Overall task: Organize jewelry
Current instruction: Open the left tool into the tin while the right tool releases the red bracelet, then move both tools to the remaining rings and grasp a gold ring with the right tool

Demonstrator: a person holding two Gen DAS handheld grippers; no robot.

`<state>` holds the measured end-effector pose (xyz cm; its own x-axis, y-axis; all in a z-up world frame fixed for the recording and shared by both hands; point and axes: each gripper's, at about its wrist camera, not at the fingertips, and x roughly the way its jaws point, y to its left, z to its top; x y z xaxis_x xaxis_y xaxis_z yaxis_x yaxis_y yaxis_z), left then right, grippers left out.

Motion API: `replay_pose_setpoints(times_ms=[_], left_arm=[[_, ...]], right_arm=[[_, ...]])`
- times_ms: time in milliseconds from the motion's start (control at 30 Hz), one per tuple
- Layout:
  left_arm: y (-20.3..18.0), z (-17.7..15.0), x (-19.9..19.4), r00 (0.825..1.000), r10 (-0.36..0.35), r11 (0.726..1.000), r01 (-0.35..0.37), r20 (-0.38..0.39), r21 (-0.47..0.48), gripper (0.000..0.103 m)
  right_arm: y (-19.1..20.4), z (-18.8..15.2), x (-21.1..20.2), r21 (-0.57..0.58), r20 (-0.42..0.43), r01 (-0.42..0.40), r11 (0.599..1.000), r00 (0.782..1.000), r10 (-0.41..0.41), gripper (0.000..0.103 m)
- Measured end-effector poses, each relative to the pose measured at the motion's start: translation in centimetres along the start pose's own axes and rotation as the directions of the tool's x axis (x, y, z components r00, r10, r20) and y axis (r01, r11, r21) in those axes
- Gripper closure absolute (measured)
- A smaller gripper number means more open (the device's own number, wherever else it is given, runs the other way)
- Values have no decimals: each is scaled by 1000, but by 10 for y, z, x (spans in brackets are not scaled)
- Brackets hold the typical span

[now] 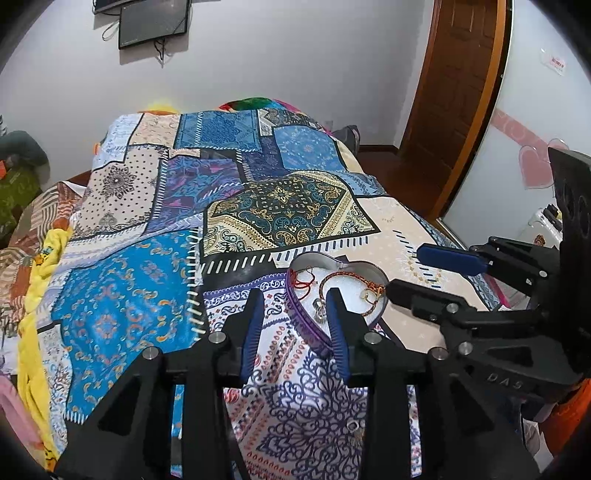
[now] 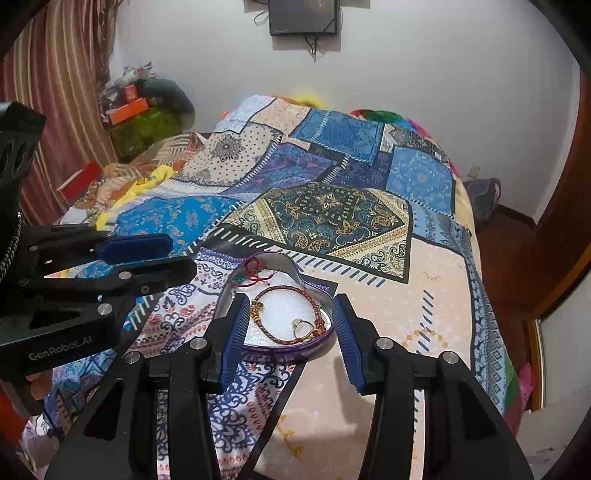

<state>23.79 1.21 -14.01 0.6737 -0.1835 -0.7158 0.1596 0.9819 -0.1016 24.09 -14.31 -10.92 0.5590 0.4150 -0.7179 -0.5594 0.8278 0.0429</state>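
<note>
A purple heart-shaped tin (image 1: pixel 303 318) (image 2: pixel 280 341) lies on the patchwork bedspread. It holds a braided red-gold bracelet (image 1: pixel 364 278) (image 2: pixel 291 291), a red string piece (image 1: pixel 301 282) (image 2: pixel 253 271), a gold ring (image 2: pixel 301 326) and a silver charm (image 1: pixel 319 308) on white foam. My left gripper (image 1: pixel 295 301) is open just above the tin's near left rim, holding nothing. My right gripper (image 2: pixel 290 308) is open, its fingers either side of the tin; it also shows in the left wrist view (image 1: pixel 404 269). A small ring (image 1: pixel 352 426) lies on the bedspread near me.
The bedspread (image 1: pixel 155 280) (image 2: pixel 399 321) covers the bed. Yellow cloth (image 1: pixel 33 314) lies at its left edge. A wooden door (image 1: pixel 458 92) stands at the right, and a dark screen (image 2: pixel 303 16) hangs on the far wall.
</note>
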Motion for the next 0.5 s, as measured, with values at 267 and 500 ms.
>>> replay_pose_setpoints(times_ms=[267,500], left_arm=[[-5,-11,-29,999,25,999,-25,22,19,60],[-5,-27,-53,998,51,998,-51,27,23,56]], right_arm=[[11,-4,-26,-7,29,1,1000,1000,-1,60],[23,-15,-45,-18,41,1,1000,999,-1,60]])
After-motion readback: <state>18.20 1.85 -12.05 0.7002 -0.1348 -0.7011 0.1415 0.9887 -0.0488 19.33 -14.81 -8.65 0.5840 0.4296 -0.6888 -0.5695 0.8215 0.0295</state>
